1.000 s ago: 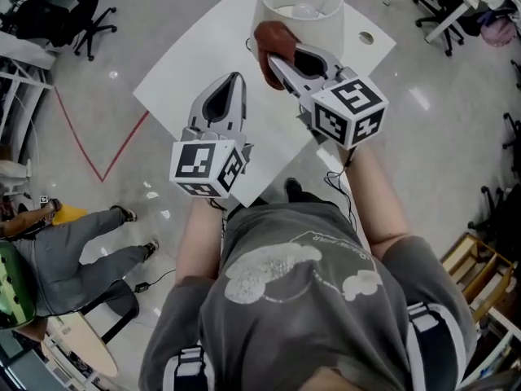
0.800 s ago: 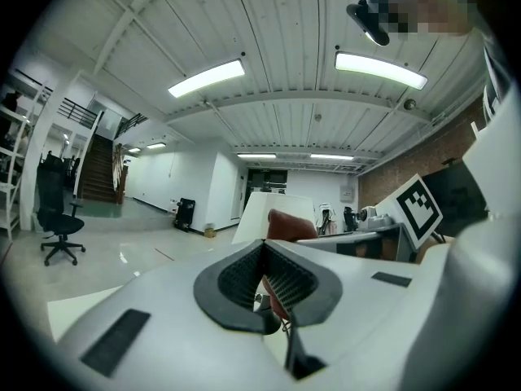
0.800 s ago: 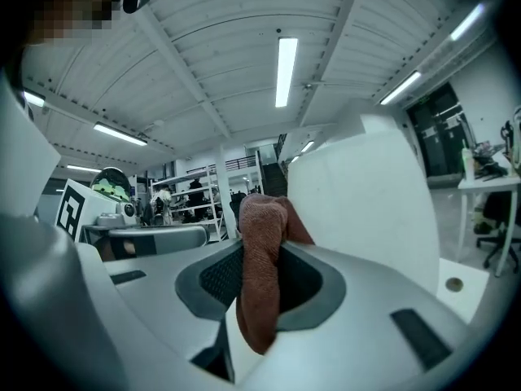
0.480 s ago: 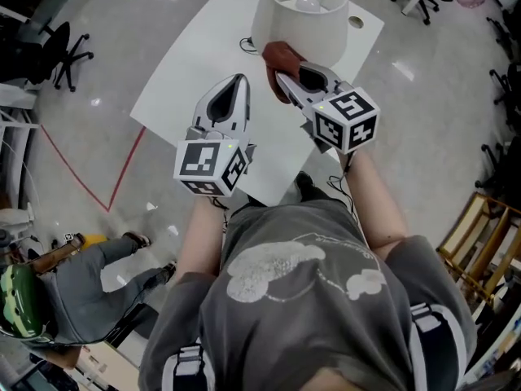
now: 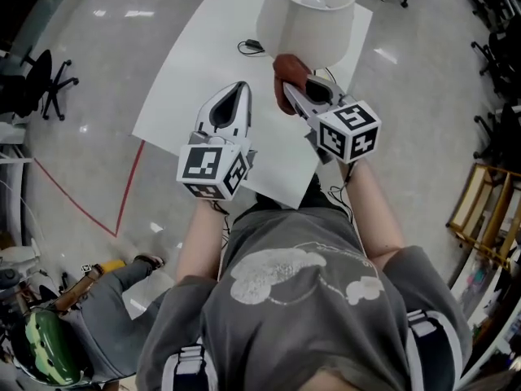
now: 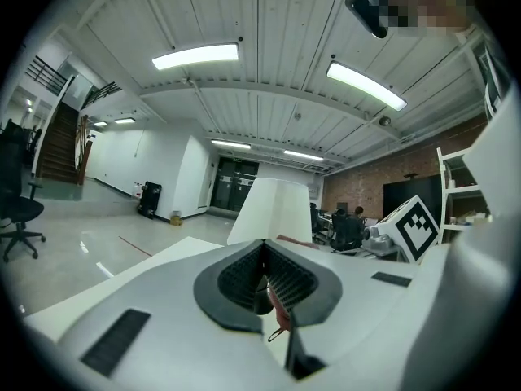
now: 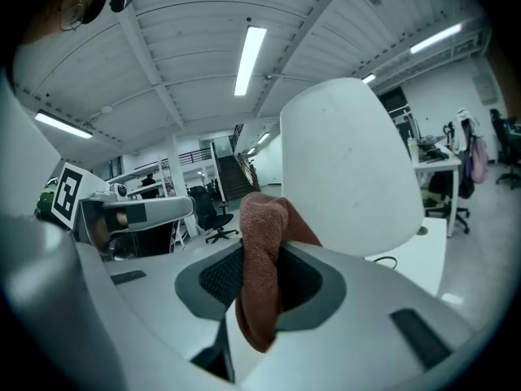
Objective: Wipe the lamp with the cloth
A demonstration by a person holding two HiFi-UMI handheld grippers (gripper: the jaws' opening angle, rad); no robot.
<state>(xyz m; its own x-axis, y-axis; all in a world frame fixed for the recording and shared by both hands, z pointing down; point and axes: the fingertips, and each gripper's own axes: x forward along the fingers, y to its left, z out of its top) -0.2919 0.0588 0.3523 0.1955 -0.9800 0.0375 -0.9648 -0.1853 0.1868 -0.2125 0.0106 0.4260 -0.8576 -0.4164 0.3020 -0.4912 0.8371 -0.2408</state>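
I have my right gripper (image 5: pixel 285 94) clamped on the rust-brown terry cloth (image 5: pixel 286 65), which meets the white drum-shaded lamp (image 5: pixel 313 19) at its 6 o'clock edge. My left gripper (image 5: pixel 238 90), jaws together and empty, hovers at the cloth's 8 o'clock above the white table (image 5: pixel 195 63).

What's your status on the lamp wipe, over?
Right claw shut on cloth, cloth up by the lamp. Left claw shut, empty, over the table. Nothing between cloth and lamp.

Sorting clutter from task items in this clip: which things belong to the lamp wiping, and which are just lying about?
Job: lamp; cloth; right gripper, shut on cloth.
Lying about: cable; chair; left gripper, shut, empty.
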